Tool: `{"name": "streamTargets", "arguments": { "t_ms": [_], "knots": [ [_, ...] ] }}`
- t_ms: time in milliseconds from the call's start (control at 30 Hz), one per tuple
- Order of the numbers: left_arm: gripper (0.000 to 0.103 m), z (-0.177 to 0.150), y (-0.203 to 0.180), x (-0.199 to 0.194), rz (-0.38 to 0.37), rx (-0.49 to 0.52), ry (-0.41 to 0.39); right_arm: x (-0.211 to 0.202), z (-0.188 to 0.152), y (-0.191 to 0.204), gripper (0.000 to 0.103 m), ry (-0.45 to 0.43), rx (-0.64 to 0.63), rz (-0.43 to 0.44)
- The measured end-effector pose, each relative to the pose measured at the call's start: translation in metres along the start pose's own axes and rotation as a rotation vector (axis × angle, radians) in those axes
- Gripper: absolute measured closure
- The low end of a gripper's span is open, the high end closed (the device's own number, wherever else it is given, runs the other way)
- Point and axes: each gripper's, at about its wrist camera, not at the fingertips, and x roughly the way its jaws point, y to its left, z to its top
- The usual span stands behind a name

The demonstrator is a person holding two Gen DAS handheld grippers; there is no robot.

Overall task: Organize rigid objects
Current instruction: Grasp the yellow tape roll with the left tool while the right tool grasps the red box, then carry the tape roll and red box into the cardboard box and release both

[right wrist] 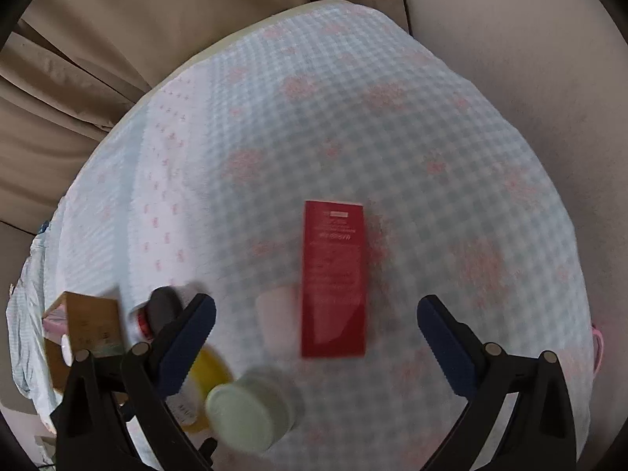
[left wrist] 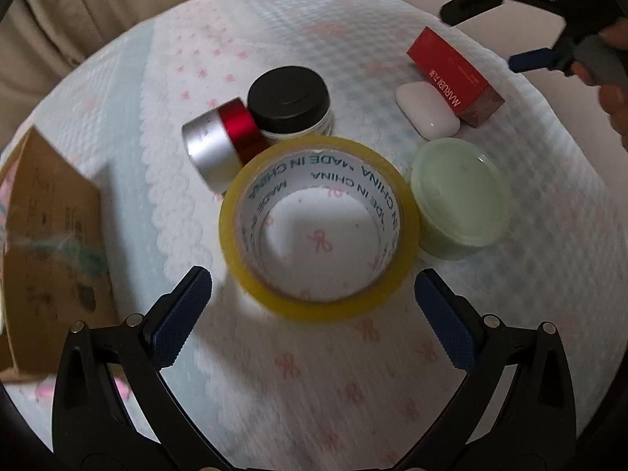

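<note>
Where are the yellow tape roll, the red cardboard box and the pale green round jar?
yellow tape roll (left wrist: pixel 251 196): left wrist view, on its left rim.
red cardboard box (right wrist: pixel 333 274): right wrist view, middle of its top face.
pale green round jar (left wrist: pixel 461 192): left wrist view, centre of its lid.

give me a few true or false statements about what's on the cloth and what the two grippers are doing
1. The yellow roll of packing tape lies flat, its hole facing up. True.
2. The left gripper is shut on the tape. False: its fingers are spread wide, holding nothing.
3. The white rounded case lies against the red rectangular carton. True.
4. The black-lidded jar is lidless. False: its lid is on.
5. The right gripper is open above the carton. True.
</note>
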Motion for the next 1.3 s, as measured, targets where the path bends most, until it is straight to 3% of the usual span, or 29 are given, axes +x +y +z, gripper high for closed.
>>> {"name": "streamTargets", "arguments": {
  "t_ms": [133,333,400,567,667,1300],
  "knots": [
    [0.000,0.002,-0.004,0.006,-0.003,0.055,-0.043,0.014,0.004,-0.004,0.002,-0.014,-0.018,0.020],
    [0.000,0.007,-0.001,0.019,-0.011,0.088,-0.058,0.033,0.011,-0.007,0.013,-0.011,-0.018,0.037],
    [0.000,0.009,-0.001,0.023,-0.030,0.092,-0.055,0.039,0.014,-0.008,0.026,0.000,-0.006,0.050],
    [0.000,0.013,-0.002,0.029,-0.043,0.123,-0.051,0.047,0.015,-0.005,0.048,0.014,0.002,0.046],
    [0.006,0.016,-0.001,0.034,-0.070,0.130,-0.010,0.047,0.014,-0.005,0.061,0.013,0.002,-0.001],
    [0.006,0.009,-0.002,0.011,-0.058,0.106,-0.017,0.025,-0.009,-0.003,0.063,-0.010,0.069,-0.010]
  ]
}}
